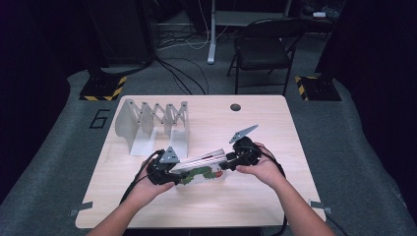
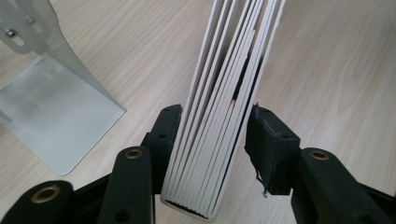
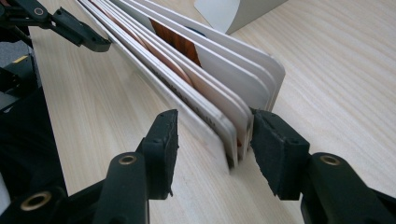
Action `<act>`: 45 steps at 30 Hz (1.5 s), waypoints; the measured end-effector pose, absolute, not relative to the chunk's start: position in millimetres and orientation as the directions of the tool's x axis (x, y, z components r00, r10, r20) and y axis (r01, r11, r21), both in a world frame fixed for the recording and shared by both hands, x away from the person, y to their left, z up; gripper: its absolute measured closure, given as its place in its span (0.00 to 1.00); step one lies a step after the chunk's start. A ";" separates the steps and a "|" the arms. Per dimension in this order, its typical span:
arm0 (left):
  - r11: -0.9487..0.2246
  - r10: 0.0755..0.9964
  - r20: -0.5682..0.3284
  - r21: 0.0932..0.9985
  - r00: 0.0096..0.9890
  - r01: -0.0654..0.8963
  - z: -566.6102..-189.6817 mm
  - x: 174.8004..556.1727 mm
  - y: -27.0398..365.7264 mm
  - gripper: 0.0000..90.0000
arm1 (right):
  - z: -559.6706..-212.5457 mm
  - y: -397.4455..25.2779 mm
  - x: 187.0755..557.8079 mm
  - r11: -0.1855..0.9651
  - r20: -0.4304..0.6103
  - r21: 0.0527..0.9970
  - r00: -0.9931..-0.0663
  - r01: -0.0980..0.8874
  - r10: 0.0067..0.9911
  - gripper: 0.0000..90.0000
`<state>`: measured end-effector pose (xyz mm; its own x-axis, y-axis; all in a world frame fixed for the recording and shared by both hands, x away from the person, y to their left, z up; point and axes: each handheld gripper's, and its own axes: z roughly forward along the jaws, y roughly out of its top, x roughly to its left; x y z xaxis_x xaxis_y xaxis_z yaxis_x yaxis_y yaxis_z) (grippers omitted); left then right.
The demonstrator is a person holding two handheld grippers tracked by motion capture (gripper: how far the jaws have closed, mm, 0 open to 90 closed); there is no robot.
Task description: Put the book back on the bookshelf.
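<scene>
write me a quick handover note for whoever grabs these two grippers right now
Left gripper: jaws around one end of the board book, one pad touching, a slim gap at the other; not firmly clamped.
Right gripper: jaws straddle the opposite end, one pad against the pages, the other apart from them.
The book stands on edge on the table, pages slightly fanned, just in front of the metal expanding book rack.
Done: book stood up and bracketed at both ends.
Left, probably: close both grips, lift it and slot it into the rack, which looks unfilled.
</scene>
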<state>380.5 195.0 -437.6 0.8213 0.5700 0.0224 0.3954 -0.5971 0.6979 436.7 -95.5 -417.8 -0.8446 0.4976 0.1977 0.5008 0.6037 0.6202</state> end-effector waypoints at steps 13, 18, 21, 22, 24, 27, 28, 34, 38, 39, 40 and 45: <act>-0.626 0.524 0.020 0.688 0.852 0.368 -435.8 376.6 186.8 0.75 | -425.1 -97.2 437.6 0.580 0.192 0.627 -0.825 0.519 0.531 0.55; -0.632 0.503 0.018 0.689 0.864 0.354 -435.7 375.2 183.9 0.77 | -426.3 -100.1 438.3 0.579 0.196 0.622 -0.821 0.527 0.537 0.55; -0.640 0.486 0.007 0.684 0.874 0.350 -434.7 374.2 182.8 0.80 | -427.7 -100.8 439.4 0.571 0.190 0.635 -0.822 0.520 0.537 0.55; -0.644 0.479 0.004 0.681 0.878 0.348 -434.4 373.2 182.0 0.81 | -427.7 -101.4 440.0 0.575 0.190 0.632 -0.823 0.520 0.535 0.55; -0.643 0.478 0.005 0.683 0.878 0.346 -434.6 372.4 181.4 0.82 | -427.6 -101.6 439.9 0.574 0.193 0.628 -0.820 0.525 0.539 0.55; -0.651 0.476 0.015 0.678 0.880 0.341 -434.0 371.1 180.6 0.83 | -428.6 -102.6 440.3 0.563 0.207 0.622 -0.808 0.544 0.552 0.56; -0.652 0.476 0.016 0.678 0.880 0.340 -434.0 371.0 180.4 0.83 | -429.0 -103.0 440.8 0.563 0.205 0.624 -0.808 0.542 0.552 0.56; -0.647 0.479 -0.001 0.676 0.878 0.354 -433.8 370.7 180.2 0.83 | -430.2 -103.4 440.0 0.551 0.218 0.620 -0.798 0.558 0.562 0.56; -0.644 0.484 -0.011 0.672 0.875 0.365 -433.3 370.3 179.4 0.83 | -431.2 -102.8 440.6 0.557 0.209 0.621 -0.802 0.551 0.559 0.56; -0.649 0.484 -0.001 0.670 0.875 0.360 -432.6 370.6 179.2 0.83 | -431.3 -102.9 440.8 0.557 0.209 0.622 -0.802 0.551 0.560 0.56; -0.648 0.485 0.001 0.671 0.874 0.359 -432.4 370.2 178.3 0.83 | -431.3 -103.3 441.1 0.560 0.208 0.621 -0.804 0.549 0.557 0.56; -0.653 0.490 0.011 0.667 0.872 0.358 -429.6 368.1 175.0 0.83 | -431.6 -104.1 441.9 0.559 0.214 0.617 -0.802 0.554 0.558 0.57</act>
<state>368.1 175.0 -429.6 0.8717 0.4900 0.0111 0.3585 -0.6529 0.6673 441.9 -104.1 -431.6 -0.8019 0.5580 0.2136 0.5536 0.5595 0.6169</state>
